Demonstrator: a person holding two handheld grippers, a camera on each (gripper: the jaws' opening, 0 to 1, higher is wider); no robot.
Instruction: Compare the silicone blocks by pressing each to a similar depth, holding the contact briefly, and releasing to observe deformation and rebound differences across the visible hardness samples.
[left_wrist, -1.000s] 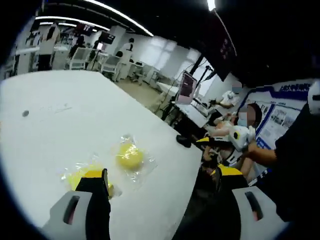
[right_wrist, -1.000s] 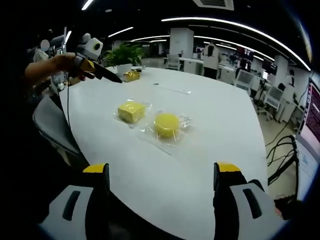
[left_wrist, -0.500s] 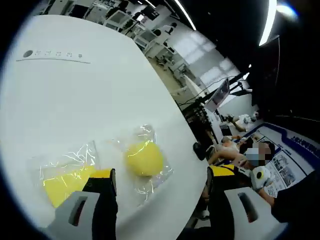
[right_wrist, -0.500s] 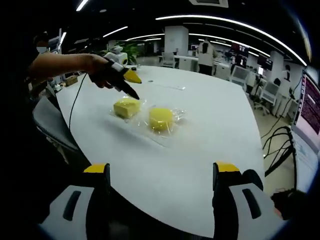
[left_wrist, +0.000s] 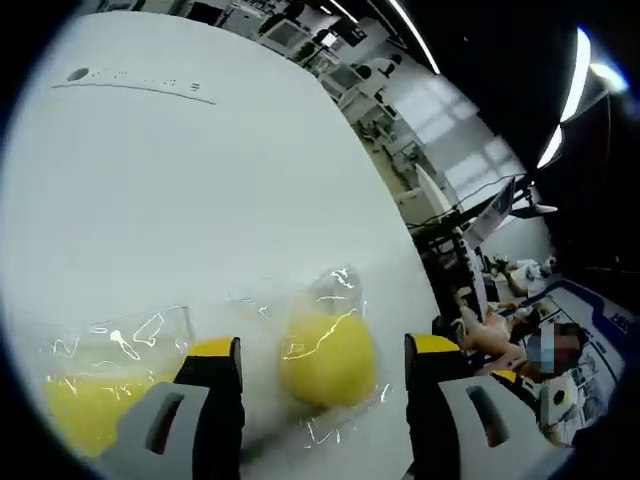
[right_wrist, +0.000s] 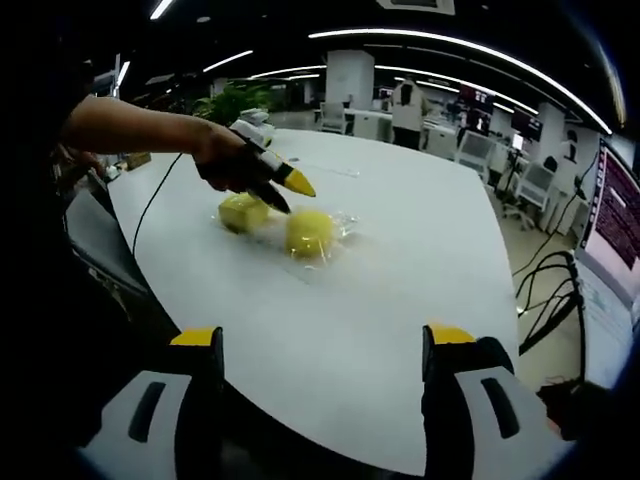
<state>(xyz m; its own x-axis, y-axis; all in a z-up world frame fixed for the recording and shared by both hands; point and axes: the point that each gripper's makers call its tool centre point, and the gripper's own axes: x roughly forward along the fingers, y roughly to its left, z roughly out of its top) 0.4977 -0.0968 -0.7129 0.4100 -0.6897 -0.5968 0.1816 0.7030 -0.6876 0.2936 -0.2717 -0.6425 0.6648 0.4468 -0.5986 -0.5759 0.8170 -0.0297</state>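
Two yellow silicone samples lay on the white worktop (left_wrist: 200, 200) in the left gripper view, each sealed in its own clear plastic bag. The round yellow block (left_wrist: 328, 358) sat inside a crinkled clear bag (left_wrist: 335, 290), directly ahead of the left gripper (left_wrist: 322, 352) and in the gap between its jaws, which stood apart on either side of it; whether either jaw touched the bag could not be told. The square yellow block (left_wrist: 85, 405) lay in a second clear bag (left_wrist: 120, 335) just beside the first, outside the left jaw. A small dark round spot (left_wrist: 77, 74) marked the far part of the worktop, and beyond the edge sat desks and a person (left_wrist: 500, 325). In the right gripper view, the right gripper (right_wrist: 318, 345) hung well back from the samples, over the near edge of the worktop (right_wrist: 400, 300), its jaws wide apart and holding nothing. Farther across, the round yellow block (right_wrist: 309, 230) and the square yellow block (right_wrist: 243, 212) lay side by side in their bags. A hand (right_wrist: 225, 160) held the left gripper (right_wrist: 285, 190) low over them, its yellow-tipped jaws pointing down at the round block; contact could not be judged from here. A green plant (right_wrist: 235, 100) stood at the far end.
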